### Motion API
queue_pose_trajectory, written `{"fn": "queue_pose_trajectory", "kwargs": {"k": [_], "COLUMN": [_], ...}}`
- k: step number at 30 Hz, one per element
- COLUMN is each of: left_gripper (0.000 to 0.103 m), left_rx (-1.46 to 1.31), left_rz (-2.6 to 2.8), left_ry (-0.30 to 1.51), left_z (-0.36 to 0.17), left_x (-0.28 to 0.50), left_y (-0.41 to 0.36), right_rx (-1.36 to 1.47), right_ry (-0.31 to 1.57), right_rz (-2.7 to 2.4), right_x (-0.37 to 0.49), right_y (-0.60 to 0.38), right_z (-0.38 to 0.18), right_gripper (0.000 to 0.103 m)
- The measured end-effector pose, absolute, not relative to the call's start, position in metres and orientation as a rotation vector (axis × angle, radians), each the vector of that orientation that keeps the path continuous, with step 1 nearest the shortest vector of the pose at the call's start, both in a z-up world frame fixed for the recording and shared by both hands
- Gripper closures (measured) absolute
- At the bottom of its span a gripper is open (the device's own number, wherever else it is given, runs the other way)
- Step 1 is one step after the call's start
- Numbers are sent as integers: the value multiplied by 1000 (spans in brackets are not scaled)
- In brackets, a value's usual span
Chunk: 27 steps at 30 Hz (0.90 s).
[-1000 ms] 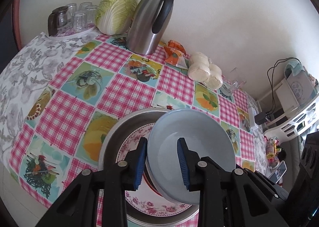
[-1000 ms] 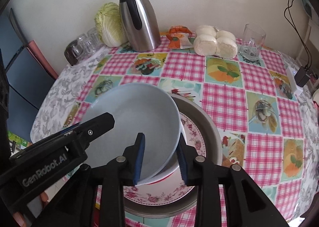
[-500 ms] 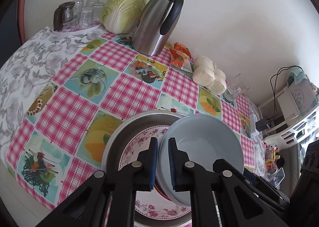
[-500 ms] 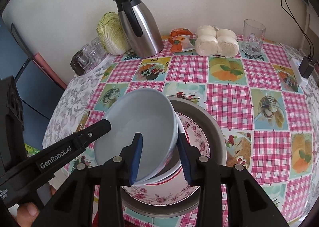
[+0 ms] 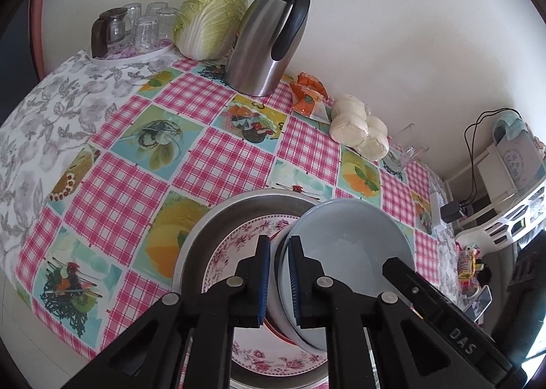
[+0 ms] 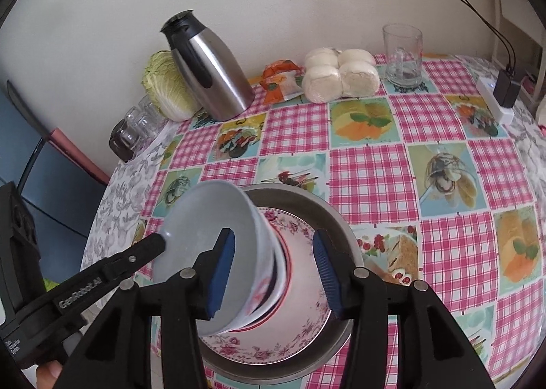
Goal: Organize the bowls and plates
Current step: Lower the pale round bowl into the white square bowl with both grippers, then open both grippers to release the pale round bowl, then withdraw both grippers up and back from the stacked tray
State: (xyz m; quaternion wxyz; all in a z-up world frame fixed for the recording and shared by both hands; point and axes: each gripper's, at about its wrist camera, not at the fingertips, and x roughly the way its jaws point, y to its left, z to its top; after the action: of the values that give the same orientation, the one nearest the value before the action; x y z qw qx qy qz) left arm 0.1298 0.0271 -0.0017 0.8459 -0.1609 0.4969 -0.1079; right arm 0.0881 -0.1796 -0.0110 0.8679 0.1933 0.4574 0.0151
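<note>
Over the round steel pan (image 6: pixel 338 228), left jaws grip a smooth grey-blue bowl's (image 5: pixel 348 245) rim; right jaws gape.

We observed a table (image 6: pixel 372 167) under a pink-checked picture cloth. Directly on it stood a metal basin (image 6: pixel 336 218), steel jug (image 6: pixel 211 78), cabbage (image 5: pixel 211 17), wrapped buns (image 6: pixel 341 75), orange packet (image 6: pixel 281 78) and glass mug (image 6: pixel 402 54).

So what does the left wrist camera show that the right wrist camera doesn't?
Only the left wrist view shows the white plastic rack beside the table. Only the right wrist view shows the whole glass mug and the charger. Both show the left claw shut on the blue bowl rim, the floral plate, the steel pan, thermos and cabbage.
</note>
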Motion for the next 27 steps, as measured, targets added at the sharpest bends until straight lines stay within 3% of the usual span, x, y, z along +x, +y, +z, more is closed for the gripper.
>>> {"fn": "queue_pose_trajectory", "kwargs": {"k": [3,5,8,16,17,20,27], "left_gripper": [77,61,47,22,17,4,0], "left_rx": [-336,-334,-341,-267,-257,-224,-156], "left_rz": [-221,-214,-207,-169,-164,-153,-141], "left_ry": [1044,1036,1012,961,953,927,858], "left_z": [0,2,6,14,14,16,15], "left_x": [129,128,124,110,108,99,75], "left_y": [27,29,32,33,32,32,40], "right_rx": [450,454,465,409,396,371,277], "right_ry": [979,983,989,920,910,887,827], "right_rz": [42,39,41,48,42,23,-12], "right_x": [90,90,89,70,66,56,28], "right_y": [-188,-189,-191,-186,-185,-184,-175], "right_z": [-20,-23,-26,-7,-4,3,7], "right_gripper": [54,54,54,54,51,24,7]}}
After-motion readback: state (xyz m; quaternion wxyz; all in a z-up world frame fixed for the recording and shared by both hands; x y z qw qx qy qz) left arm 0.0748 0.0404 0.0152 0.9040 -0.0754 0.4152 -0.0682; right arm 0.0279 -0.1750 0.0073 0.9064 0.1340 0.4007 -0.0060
